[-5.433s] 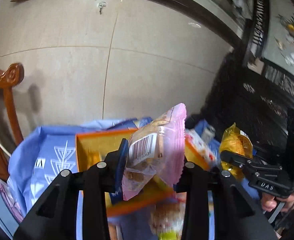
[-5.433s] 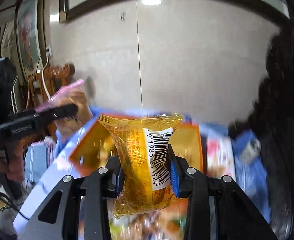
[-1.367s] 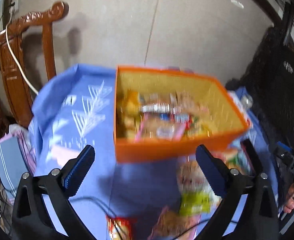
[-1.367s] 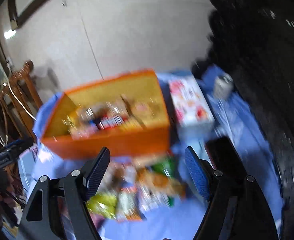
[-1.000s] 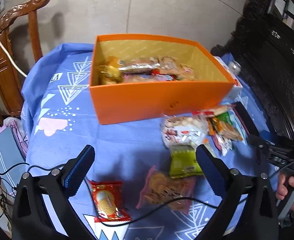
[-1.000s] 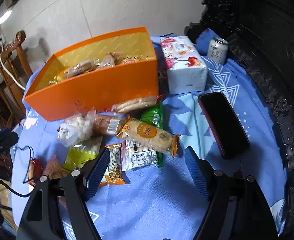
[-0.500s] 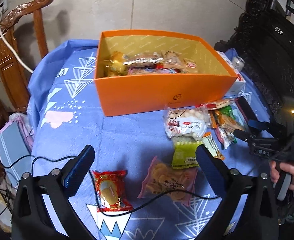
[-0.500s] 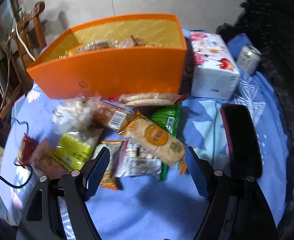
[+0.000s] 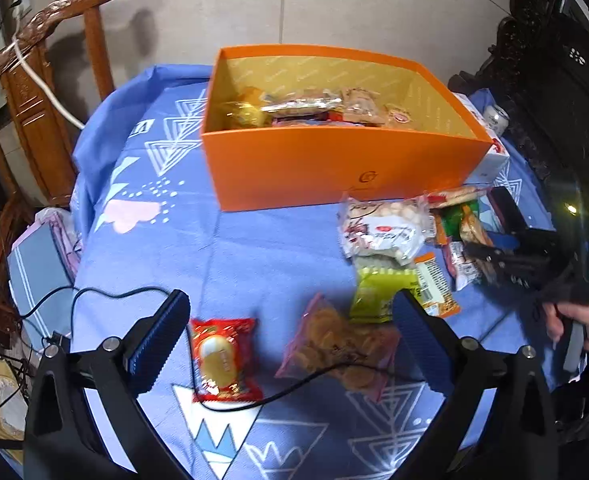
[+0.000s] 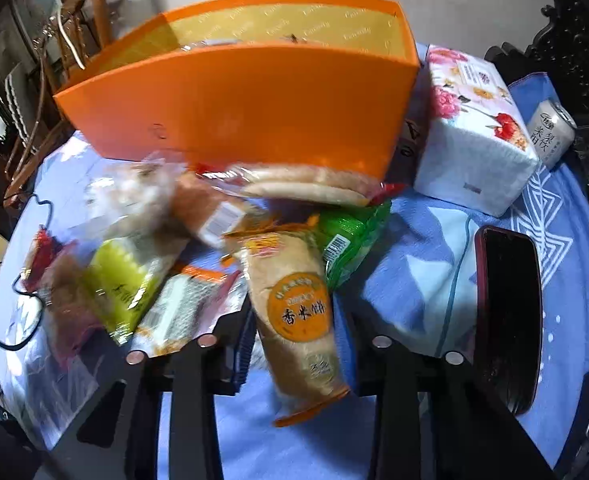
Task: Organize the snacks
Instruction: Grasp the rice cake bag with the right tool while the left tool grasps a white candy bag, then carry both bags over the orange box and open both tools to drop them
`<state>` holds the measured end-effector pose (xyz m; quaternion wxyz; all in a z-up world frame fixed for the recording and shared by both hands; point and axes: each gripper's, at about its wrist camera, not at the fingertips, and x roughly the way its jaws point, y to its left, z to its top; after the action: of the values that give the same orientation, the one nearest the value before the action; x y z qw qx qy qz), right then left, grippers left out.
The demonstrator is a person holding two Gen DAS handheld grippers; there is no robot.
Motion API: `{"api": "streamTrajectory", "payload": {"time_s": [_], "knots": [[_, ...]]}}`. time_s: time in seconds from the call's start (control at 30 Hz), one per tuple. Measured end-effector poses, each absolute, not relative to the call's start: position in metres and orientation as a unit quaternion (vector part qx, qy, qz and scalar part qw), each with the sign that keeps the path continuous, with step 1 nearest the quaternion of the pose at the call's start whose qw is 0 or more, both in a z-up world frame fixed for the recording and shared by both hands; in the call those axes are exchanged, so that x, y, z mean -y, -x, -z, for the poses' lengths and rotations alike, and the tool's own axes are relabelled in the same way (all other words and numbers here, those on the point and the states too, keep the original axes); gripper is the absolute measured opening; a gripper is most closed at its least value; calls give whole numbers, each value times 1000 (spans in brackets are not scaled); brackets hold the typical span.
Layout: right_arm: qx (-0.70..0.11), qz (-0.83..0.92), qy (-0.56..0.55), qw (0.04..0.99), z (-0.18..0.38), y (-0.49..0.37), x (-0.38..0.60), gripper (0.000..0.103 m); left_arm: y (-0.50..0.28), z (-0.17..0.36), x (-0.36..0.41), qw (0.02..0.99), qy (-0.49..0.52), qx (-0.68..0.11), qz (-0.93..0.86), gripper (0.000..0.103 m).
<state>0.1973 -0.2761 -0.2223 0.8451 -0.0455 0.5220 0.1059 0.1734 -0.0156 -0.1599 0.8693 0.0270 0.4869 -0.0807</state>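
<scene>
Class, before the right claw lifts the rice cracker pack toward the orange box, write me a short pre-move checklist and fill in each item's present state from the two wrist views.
1. Right claw closed on the rice cracker pack: ok, the jaws have just been closing and the pack sits between the pads.
2. Pack free of its neighbours: not ok, its top overlaps the green pack.
3. Orange box open, with room: ok.
4. Path clear of the phone: ok, it lies off to the right.
5. Left claw out of the way: ok, open and empty above the red pack.
6. Grip firm enough to lift: cannot tell.
</scene>
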Motion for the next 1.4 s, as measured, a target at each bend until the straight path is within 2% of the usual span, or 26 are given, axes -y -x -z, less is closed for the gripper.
{"api": "streamTrajectory", "payload": {"time_s": [0.17,0.33,0.67,0.7,0.73,0.77,0.8,0.97,1.4], "knots": [[-502,-111,-36,857,199,-168,284,35,-194,163,51,871,-40,-475,119,99],[-494,-100,-104,858,188,-141,292,35,-226,189,95,854,-55,-494,157,99],[-498,-81,-134,853,190,-130,301,36,-278,247,125,817,-41,-557,145,99],[-499,-81,-134,852,192,-131,301,36,-281,250,124,817,-41,-557,143,96],[-499,-80,-134,853,192,-132,300,36,-281,251,123,819,-40,-554,144,90],[-499,-80,-134,853,192,-133,299,36,-281,251,121,822,-39,-549,145,76],[-498,-80,-134,853,192,-134,298,36,-280,251,119,823,-38,-548,147,72],[-497,-82,-135,853,192,-138,295,36,-273,245,111,828,-34,-536,160,59],[-479,-94,-121,864,167,-131,280,36,-220,180,87,856,-8,-478,196,56]]}}
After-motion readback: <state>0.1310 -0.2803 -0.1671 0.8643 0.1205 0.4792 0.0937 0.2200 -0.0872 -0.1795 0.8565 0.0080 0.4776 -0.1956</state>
